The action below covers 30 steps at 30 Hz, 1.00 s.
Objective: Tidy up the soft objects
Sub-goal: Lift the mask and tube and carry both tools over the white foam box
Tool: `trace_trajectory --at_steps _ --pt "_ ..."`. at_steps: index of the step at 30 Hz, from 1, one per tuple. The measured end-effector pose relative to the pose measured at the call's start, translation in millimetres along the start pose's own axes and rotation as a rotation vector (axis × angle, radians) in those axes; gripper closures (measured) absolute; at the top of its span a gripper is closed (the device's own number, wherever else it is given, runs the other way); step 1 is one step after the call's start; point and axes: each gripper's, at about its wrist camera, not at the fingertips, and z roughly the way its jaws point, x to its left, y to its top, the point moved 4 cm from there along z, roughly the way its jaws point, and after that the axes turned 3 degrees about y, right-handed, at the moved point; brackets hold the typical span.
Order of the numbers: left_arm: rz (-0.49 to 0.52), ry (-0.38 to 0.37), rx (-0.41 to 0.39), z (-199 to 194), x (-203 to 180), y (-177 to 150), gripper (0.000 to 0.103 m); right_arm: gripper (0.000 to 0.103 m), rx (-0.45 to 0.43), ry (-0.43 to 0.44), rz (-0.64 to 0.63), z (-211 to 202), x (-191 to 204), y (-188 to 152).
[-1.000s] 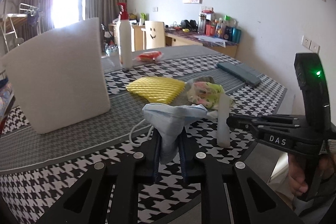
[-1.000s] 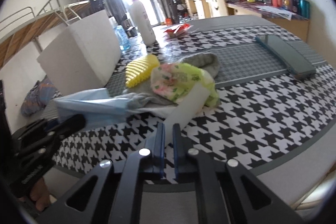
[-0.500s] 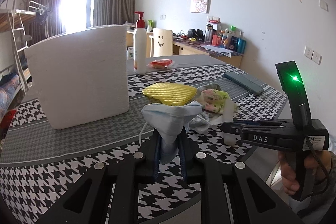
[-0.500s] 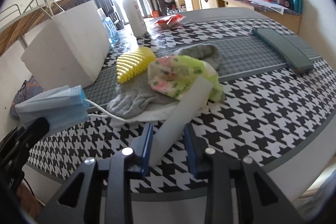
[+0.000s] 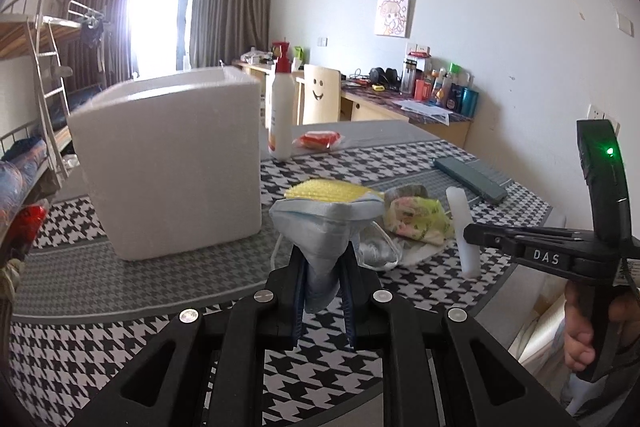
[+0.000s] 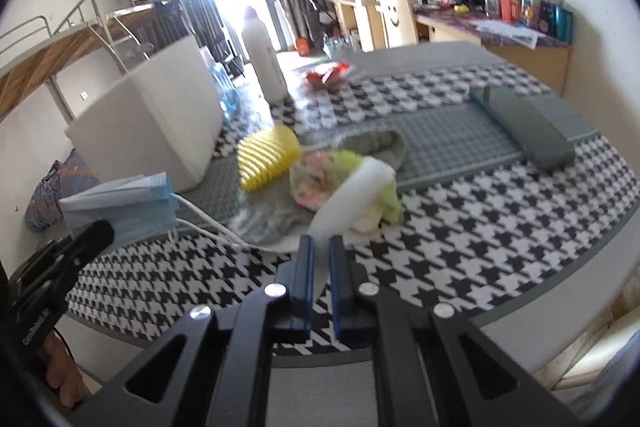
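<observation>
Standing behind cloth pile [image 5: 416, 219]: foam box [image 5: 168, 163], bottle [image 5: 280, 119].

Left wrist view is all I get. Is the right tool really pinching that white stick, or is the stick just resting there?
Observer: The right wrist view shows the right tool shut on the stick, both pads pressing its near end.
Operator: What's behind my mask?
Observer: A grey sock under the floral cloth, beside the yellow sponge.
Operator: Mask loops free?
Observer: No, one loop trails down to the sock's near edge.
</observation>
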Motion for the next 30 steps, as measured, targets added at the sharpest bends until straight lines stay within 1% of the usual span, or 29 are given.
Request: trace_trajectory --at_steps 7,9,18,30 --pt "-0.002 0.025 -0.019 -5.8 -4.2 13.8 0.086 0.093 -0.083 0.042 -0.060 -16.8 10.5 16.8" --pt "0.002 0.025 -0.026 -6.8 -5.0 17.4 0.086 0.093 -0.112 0.035 -0.087 -19.5 14.6 21.9" --pt "0.026 0.042 -0.061 -8.0 -6.1 40.8 0.086 0.093 -0.159 0.060 -0.118 -20.3 18.5 40.4" --pt "0.050 0.030 -0.090 -1.6 -9.3 63.1 0.086 0.093 -0.227 0.060 -0.162 -23.9 24.0 59.4"
